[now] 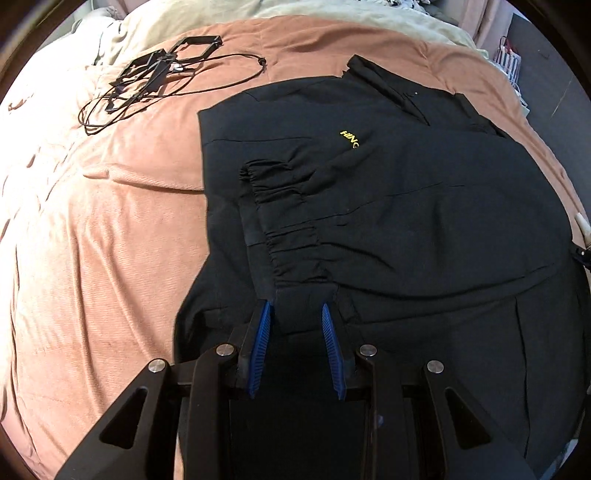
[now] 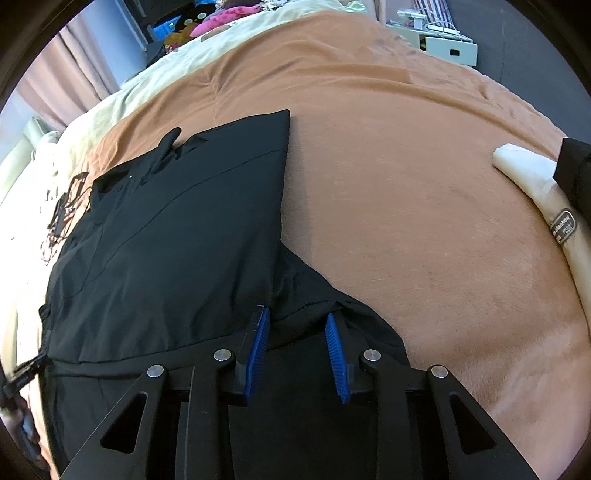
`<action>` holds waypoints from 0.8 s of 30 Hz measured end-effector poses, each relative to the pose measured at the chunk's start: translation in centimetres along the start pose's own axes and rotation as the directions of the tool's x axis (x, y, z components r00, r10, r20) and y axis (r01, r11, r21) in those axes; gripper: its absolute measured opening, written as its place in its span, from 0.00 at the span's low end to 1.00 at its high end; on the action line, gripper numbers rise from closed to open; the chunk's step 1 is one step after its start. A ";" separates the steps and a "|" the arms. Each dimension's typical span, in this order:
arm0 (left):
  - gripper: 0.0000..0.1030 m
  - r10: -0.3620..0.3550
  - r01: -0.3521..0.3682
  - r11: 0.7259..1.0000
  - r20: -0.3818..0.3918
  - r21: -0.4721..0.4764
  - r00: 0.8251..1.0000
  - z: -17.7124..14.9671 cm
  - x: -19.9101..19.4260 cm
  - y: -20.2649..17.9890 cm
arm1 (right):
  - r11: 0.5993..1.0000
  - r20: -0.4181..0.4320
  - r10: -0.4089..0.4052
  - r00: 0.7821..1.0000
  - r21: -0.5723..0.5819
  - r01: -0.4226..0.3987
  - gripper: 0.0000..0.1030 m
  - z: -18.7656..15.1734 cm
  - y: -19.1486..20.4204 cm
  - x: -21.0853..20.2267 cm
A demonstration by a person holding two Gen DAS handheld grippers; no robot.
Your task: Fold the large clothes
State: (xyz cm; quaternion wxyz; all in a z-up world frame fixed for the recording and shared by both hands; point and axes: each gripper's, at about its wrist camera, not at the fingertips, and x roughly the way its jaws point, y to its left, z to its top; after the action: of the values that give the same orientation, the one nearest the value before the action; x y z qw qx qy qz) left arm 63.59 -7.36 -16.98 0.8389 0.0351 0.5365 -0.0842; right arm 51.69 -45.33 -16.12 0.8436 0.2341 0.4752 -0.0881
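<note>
A black jacket (image 1: 406, 206) with a small yellow logo (image 1: 349, 139) lies spread on the brown blanket (image 1: 110, 229), its sides folded inward. A gathered sleeve cuff (image 1: 288, 221) lies on its left part. My left gripper (image 1: 297, 308) is open, its blue pads either side of the lower end of that sleeve, low over the cloth. In the right wrist view the jacket (image 2: 166, 236) fills the left half. My right gripper (image 2: 297, 314) is open over the jacket's lower right hem, where the cloth bunches out to the right.
A black cable and black frame pieces (image 1: 155, 77) lie on the blanket at the far left. A pale duvet (image 1: 332, 11) lies beyond. A white folded cloth with a label (image 2: 535, 192) lies at the right edge, and bare blanket (image 2: 406, 184) lies right of the jacket.
</note>
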 end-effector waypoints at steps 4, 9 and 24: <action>0.29 -0.035 0.038 0.998 0.067 -0.046 0.997 -0.4 -2.8 1.4 | 0.999 -0.004 -0.008 1.000 -0.035 0.008 0.42 -0.4 1.0 -1.7; 0.30 -0.063 0.071 0.995 0.099 -0.071 0.993 -1.9 -6.3 2.7 | 0.994 0.039 0.011 0.999 -0.109 -0.007 0.65 -1.9 1.5 -6.0; 0.78 -0.024 0.061 0.991 0.287 -0.118 0.958 -11.6 -17.4 2.9 | 0.993 0.135 0.054 0.989 -0.110 -0.039 1.00 -8.2 -1.2 -16.8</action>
State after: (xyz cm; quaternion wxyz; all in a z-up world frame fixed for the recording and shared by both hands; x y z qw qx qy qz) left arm 46.54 -1.00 -6.17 0.9060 -0.0418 0.4149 -0.0724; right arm 36.04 -43.66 -5.88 0.8875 0.1932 0.4141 -0.0588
